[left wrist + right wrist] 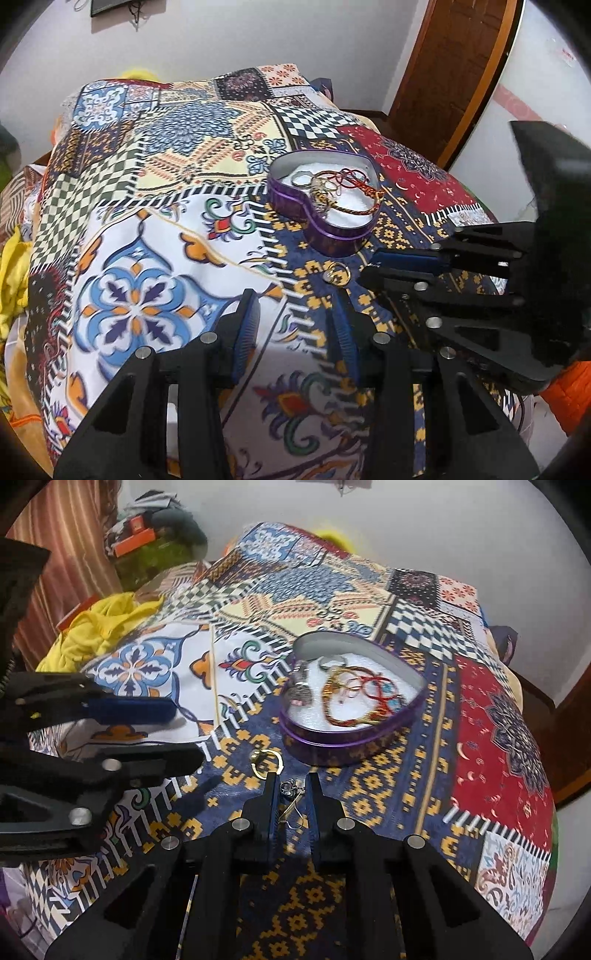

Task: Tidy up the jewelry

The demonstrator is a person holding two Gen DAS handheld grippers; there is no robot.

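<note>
Earring: the small silver earring [291,790] with its thin hook lies on the patterned cloth [369,790], between your right gripper's fingers and just short of the tin.
Gold ring: the open gold ring [266,762] lies on the cloth just beside the earring, touching nothing you hold.
Tin: the heart-shaped purple tin [325,229] stands open, well within reach, already holding red and gold bracelets [354,698] and some rings.
Right gripper: your right gripper [293,779] is open a narrow gap, its fingers either side of the earring; I judge it has not clamped yet.
Left gripper: your left gripper [295,306] hovers with its jaws wide apart and nothing between them.
Handling: expect the earring to be very light, stiff but easily bent at the hook, and slippery on the pads.
Where to grip: take it at the stone end, not the wire.
Risk: the soft cloth may bunch up under your fingertips.
</note>
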